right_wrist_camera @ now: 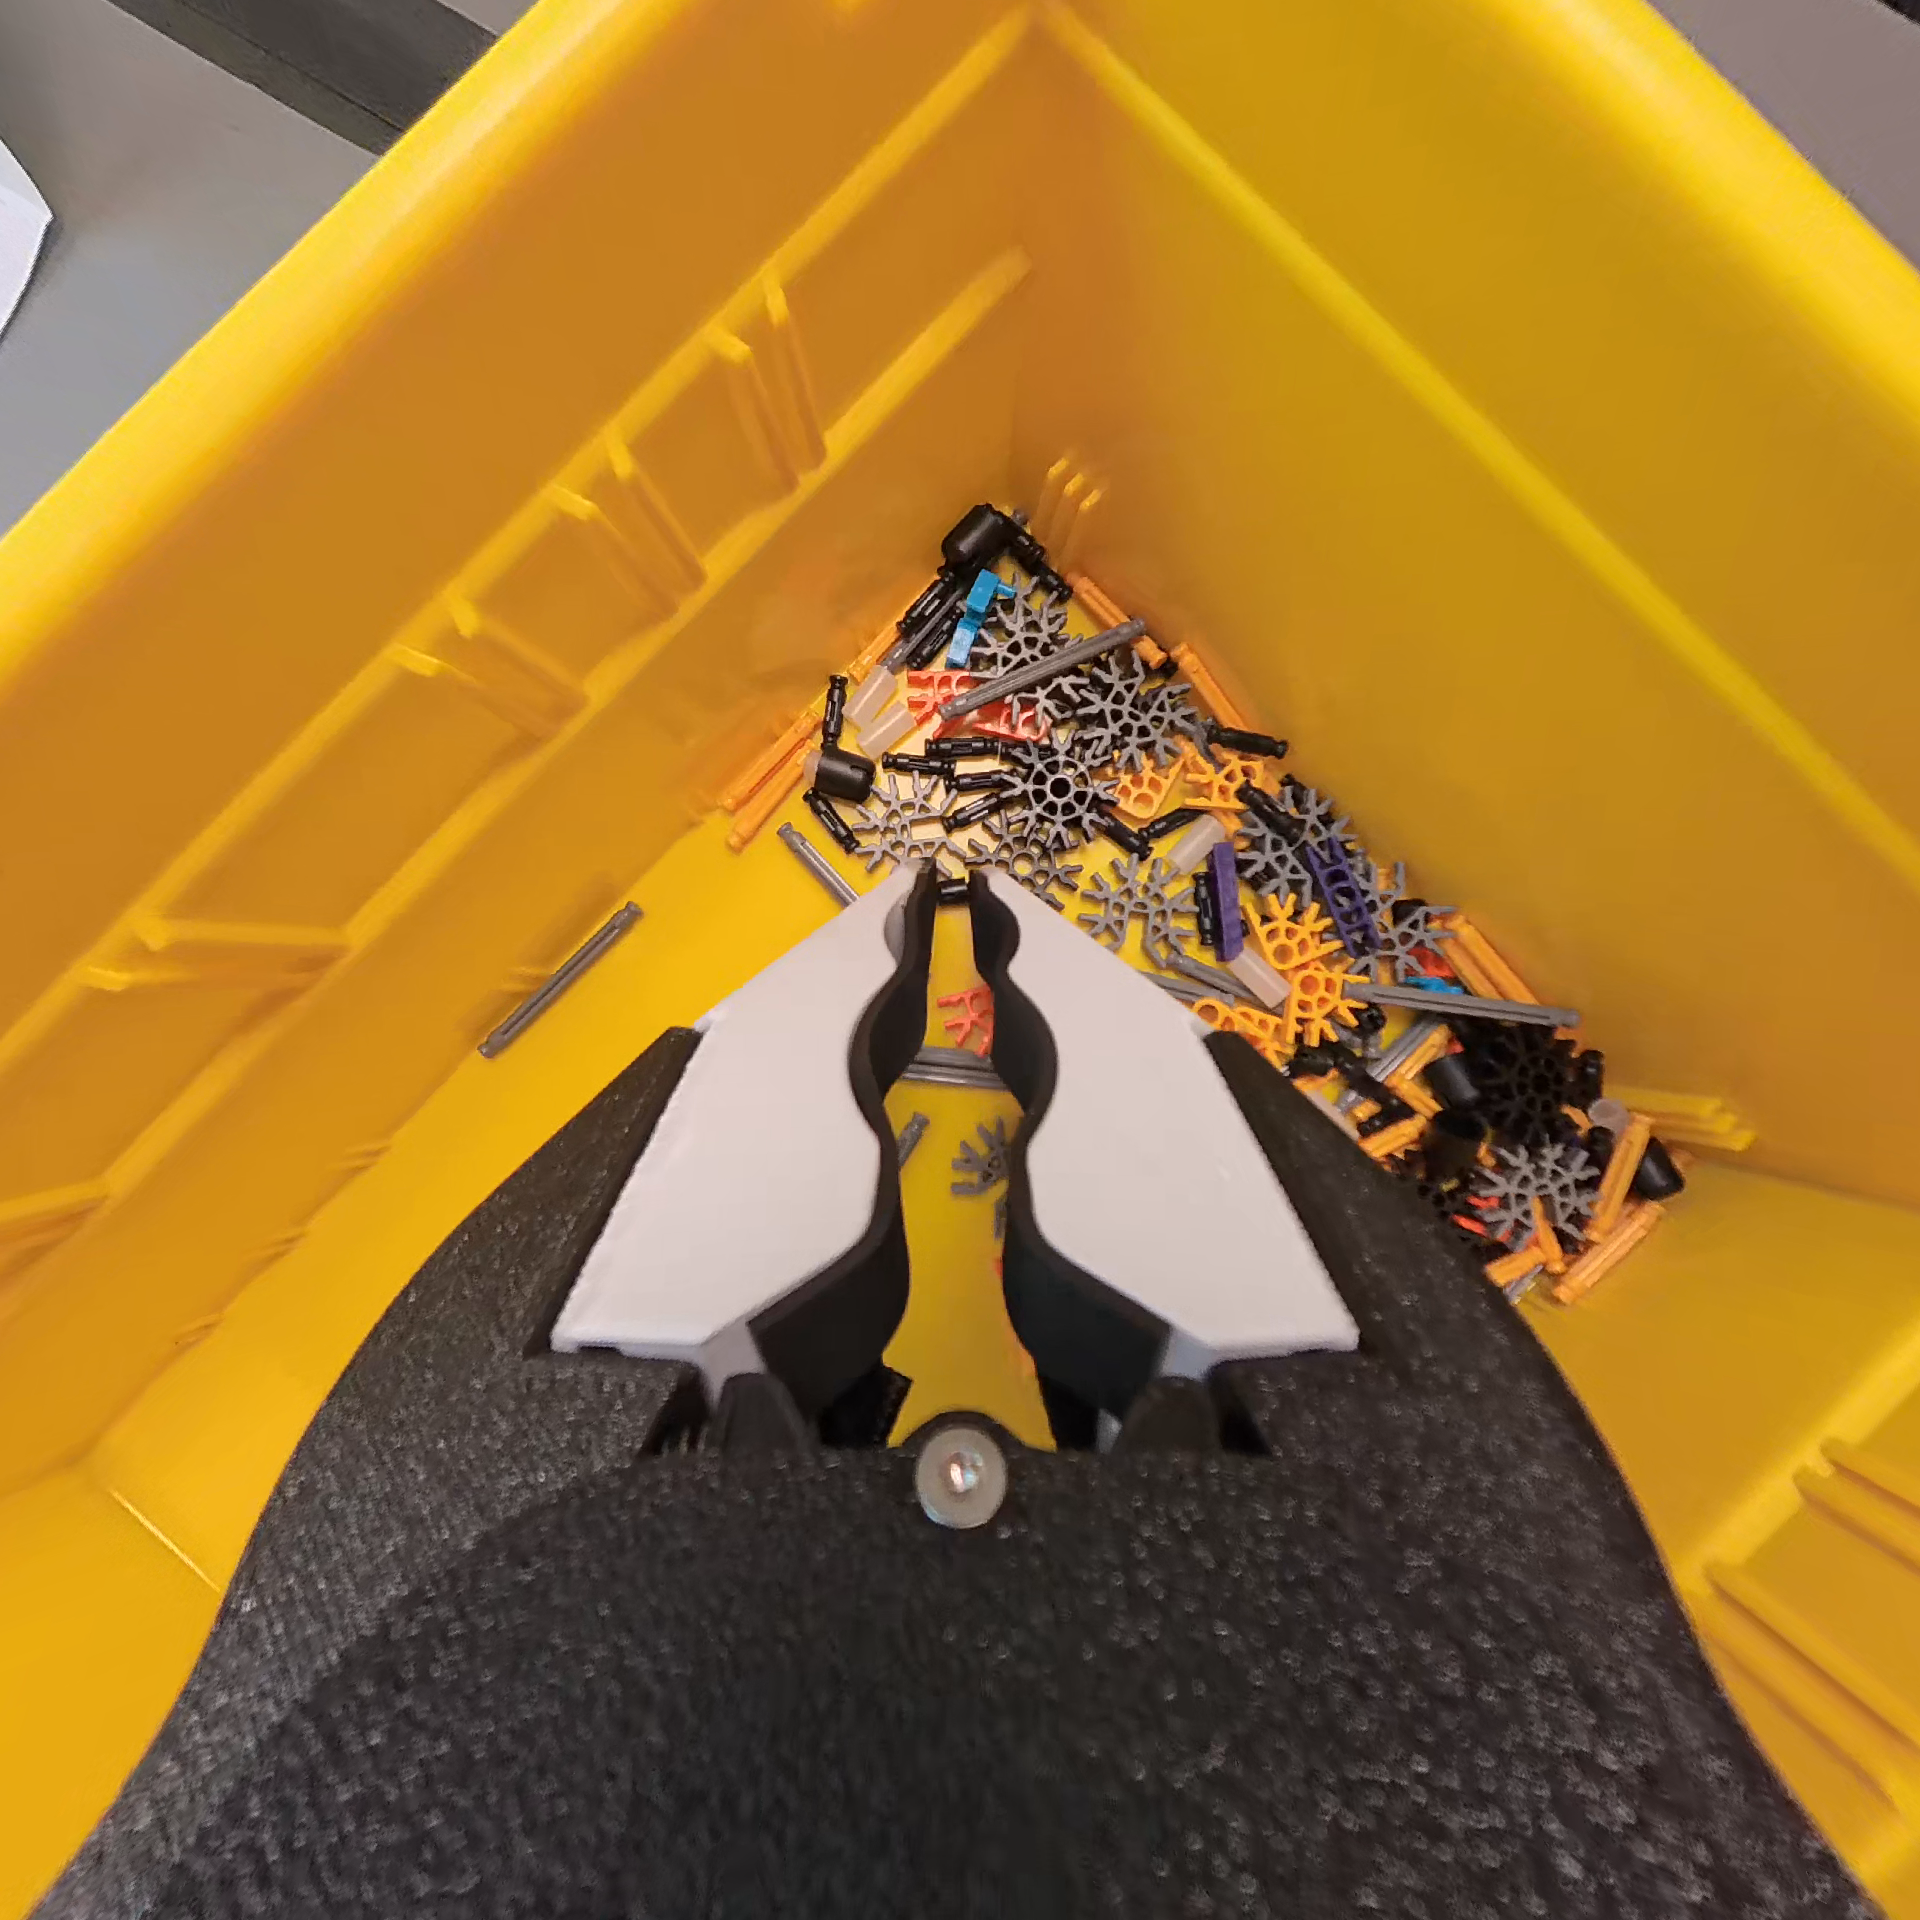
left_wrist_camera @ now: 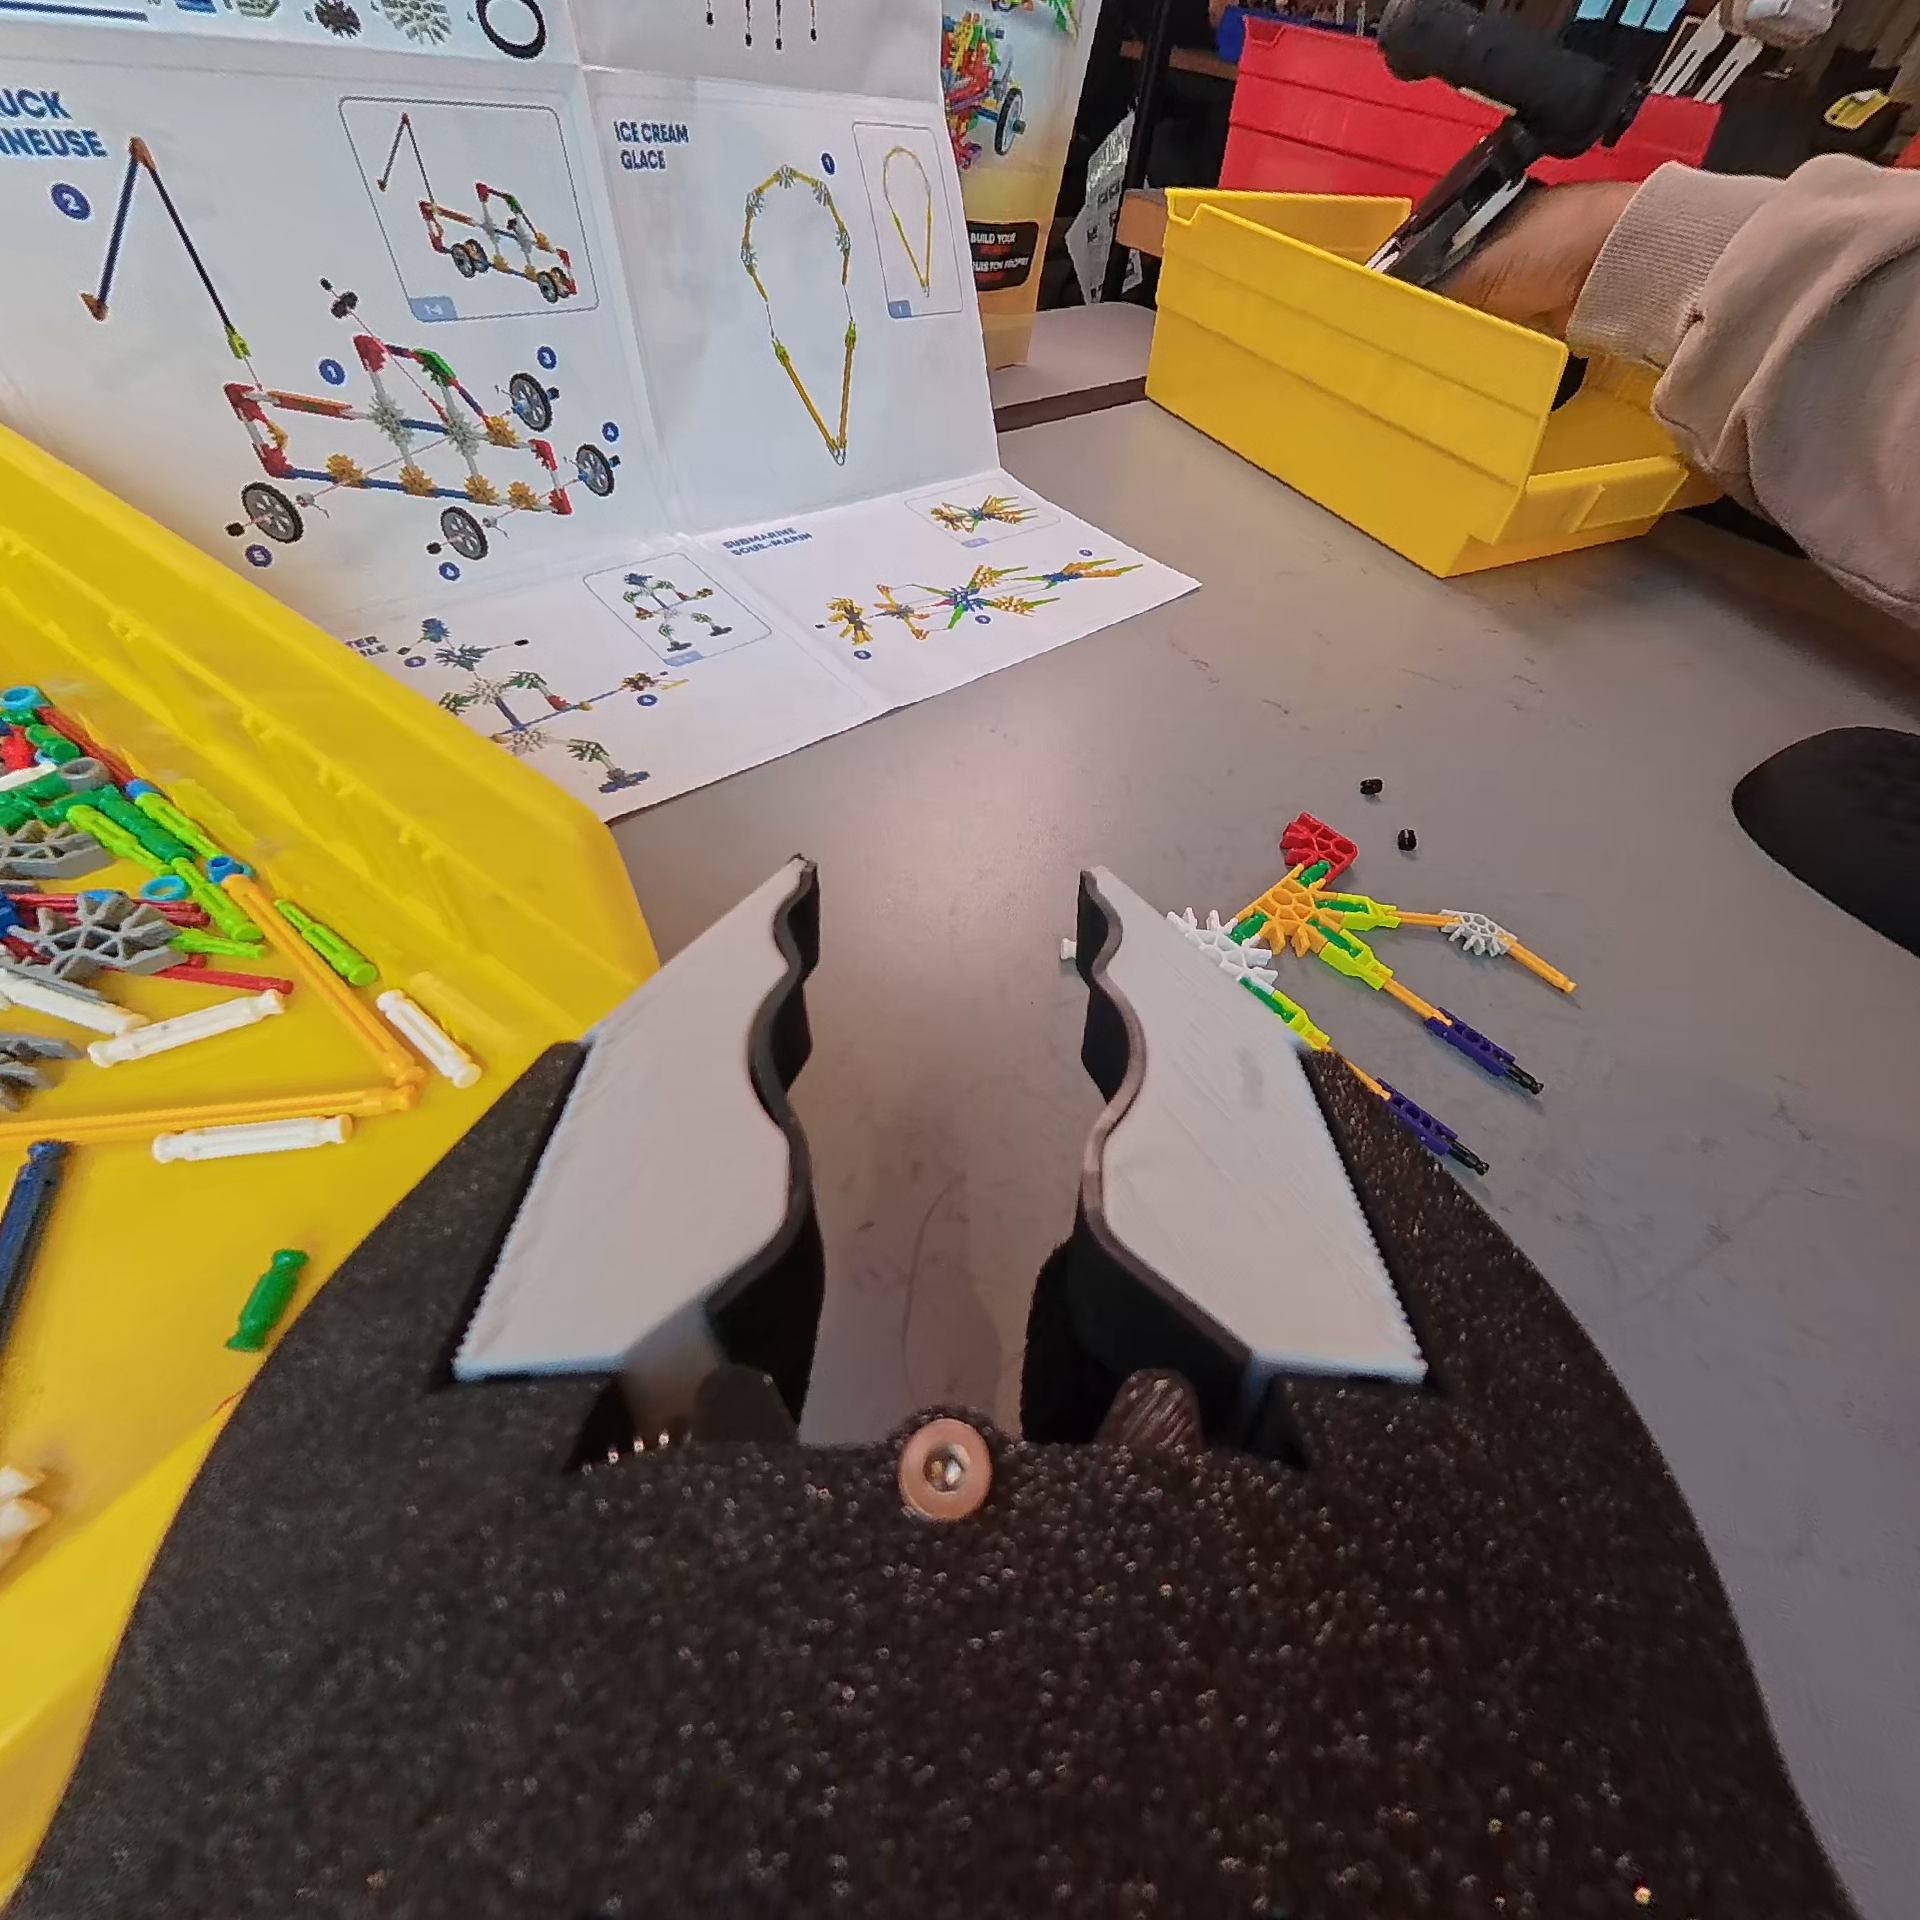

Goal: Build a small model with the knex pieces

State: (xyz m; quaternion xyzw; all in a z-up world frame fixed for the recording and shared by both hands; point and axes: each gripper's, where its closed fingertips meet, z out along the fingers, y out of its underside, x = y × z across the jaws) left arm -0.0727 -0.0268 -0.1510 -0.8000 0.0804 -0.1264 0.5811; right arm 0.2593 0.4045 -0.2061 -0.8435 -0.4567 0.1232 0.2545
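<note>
My left gripper point(left_wrist_camera: 945, 891) is open and empty, low over the grey table point(left_wrist_camera: 1558, 727). Just right of its right finger lies a partly built rod-and-connector model point(left_wrist_camera: 1351, 956) in red, orange, green, white and purple; that finger hides part of it. My right gripper point(right_wrist_camera: 948, 883) is deep inside a yellow bin point(right_wrist_camera: 520, 520), its tips closed on a small black piece point(right_wrist_camera: 951, 891) at the edge of a pile of grey, black and orange pieces point(right_wrist_camera: 1143, 810). In the left wrist view the right gripper point(left_wrist_camera: 1455, 229) shows far off, dipped into that bin point(left_wrist_camera: 1351, 384).
A second yellow bin point(left_wrist_camera: 364, 779) at the left holds loose coloured rods and connectors point(left_wrist_camera: 156, 935). A folded instruction sheet point(left_wrist_camera: 623, 364) stands behind. Two tiny black pieces point(left_wrist_camera: 1371, 788) lie near the model. Red bins point(left_wrist_camera: 1351, 114) stand at the back. A person's sleeve point(left_wrist_camera: 1766, 343) reaches in from the right. My hands' fingertips stand some 55 cm from each other.
</note>
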